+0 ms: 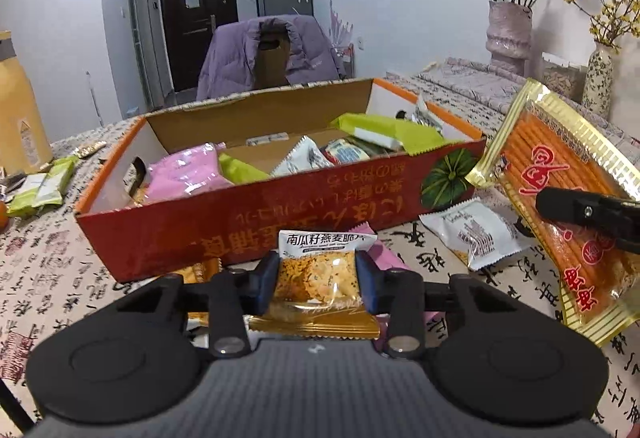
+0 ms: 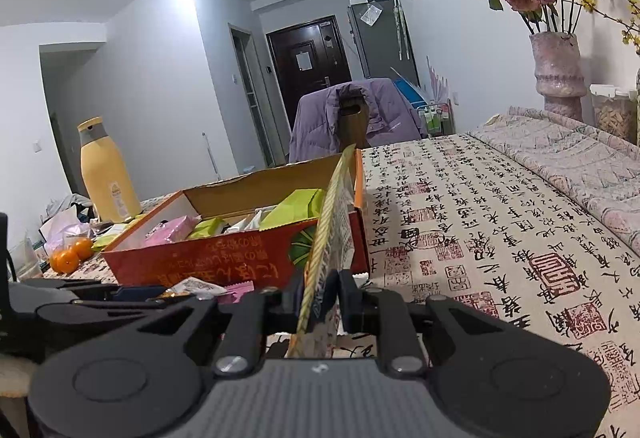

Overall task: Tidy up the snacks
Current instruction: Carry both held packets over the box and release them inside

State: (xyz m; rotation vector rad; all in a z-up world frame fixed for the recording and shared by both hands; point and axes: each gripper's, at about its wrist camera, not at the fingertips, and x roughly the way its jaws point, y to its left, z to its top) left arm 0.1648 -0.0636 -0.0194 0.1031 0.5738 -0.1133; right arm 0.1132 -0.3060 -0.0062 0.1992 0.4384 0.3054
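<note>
A red cardboard box [image 1: 240, 222] [image 2: 224, 262] with its top open stands on the table and holds several snack packets, pink, green and white. In front of its near wall my left gripper [image 1: 318, 270] is shut on a small oat crisp packet [image 1: 320, 278], one pad against each side. My right gripper [image 2: 320, 290] is shut on a large gold-edged packet of orange sticks [image 2: 326, 234], seen edge-on. In the left wrist view that packet [image 1: 560, 190] hangs tilted to the right of the box, above the table.
A white packet [image 1: 476, 234] and a pink one [image 1: 384, 254] lie on the calligraphy tablecloth [image 2: 500, 238] near the box. Green packets [image 1: 44, 186], oranges [image 2: 70, 256] and a yellow bottle [image 2: 106, 178] are at the left. Flower vases [image 1: 508, 34] stand at the back right. A chair with a purple jacket [image 1: 272, 54] is behind.
</note>
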